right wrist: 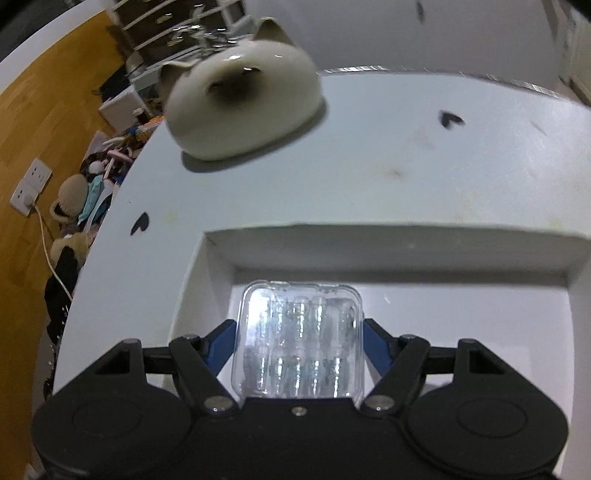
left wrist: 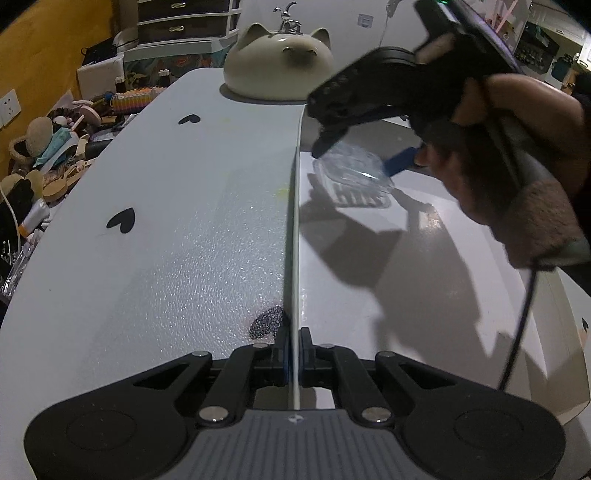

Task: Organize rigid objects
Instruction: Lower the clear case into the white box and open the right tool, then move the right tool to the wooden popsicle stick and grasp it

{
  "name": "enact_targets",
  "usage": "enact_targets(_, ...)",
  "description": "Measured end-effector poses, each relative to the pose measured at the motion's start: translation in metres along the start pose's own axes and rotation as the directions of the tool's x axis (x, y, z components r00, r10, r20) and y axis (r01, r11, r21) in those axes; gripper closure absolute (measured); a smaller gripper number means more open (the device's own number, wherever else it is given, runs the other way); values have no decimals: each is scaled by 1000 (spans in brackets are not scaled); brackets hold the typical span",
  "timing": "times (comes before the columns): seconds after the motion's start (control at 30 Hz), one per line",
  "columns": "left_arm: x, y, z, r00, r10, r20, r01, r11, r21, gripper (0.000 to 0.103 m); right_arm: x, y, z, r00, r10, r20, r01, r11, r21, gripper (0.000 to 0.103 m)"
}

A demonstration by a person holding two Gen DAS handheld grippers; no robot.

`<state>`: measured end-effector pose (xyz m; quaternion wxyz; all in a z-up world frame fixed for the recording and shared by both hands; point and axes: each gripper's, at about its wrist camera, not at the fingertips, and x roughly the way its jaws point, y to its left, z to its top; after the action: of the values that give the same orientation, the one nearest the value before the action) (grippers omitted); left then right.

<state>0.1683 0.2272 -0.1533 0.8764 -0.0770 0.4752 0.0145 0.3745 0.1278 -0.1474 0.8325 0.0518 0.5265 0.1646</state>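
Observation:
My right gripper (right wrist: 300,332) is shut on a clear plastic case (right wrist: 300,339) with small ribbed inserts, and holds it over the inside of an open white box (right wrist: 406,254). In the left wrist view the same case (left wrist: 352,177) hangs between the right gripper's fingers (left wrist: 397,162) just above the box floor (left wrist: 424,295). My left gripper (left wrist: 294,363) is shut on the thin upright white wall of the box (left wrist: 295,221), with the blue pads pressed on either side of it.
A cream cat-shaped ceramic dish (left wrist: 277,66) (right wrist: 243,107) sits at the far end of the pale table with black heart marks (left wrist: 122,220). Cluttered brushes, toys and a wall socket (right wrist: 31,186) lie off the table's left edge. A drawer unit (left wrist: 184,22) stands behind.

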Motion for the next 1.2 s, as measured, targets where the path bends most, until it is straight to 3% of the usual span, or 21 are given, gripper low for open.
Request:
enact_targets(0.17,0,0,0,1000,-1,-1,1,1000,-1,99,5,11,1,1000,-16,16,17,1000,-25,28)
enact_targets(0.3,0,0,0,1000,-1,-1,1,1000,-7,99,4,9,-1,1000,-27,12,27,999,-24,17)
enact_targets(0.57,0,2,0,1000,-3,-1,3,1000,-14,99,-9,-5,-8,999,38,-6,-38,999,16,2)
enact_targets(0.7,-1,2,0,1000,-2,-1,2,1000,-18,99,-25,-16,-14,998,59,12,-60,997,49,0)
enact_targets(1.03,0,2,-1,1000,3,6,-3,1000,-28,99,-95,-56,-41,974,122,188,-140,987,81,0)
enact_targets(1.2,-1,2,-2,1000,5,11,-5,1000,-30,99,-128,-87,-57,961,79,265,-110,988,106,0)
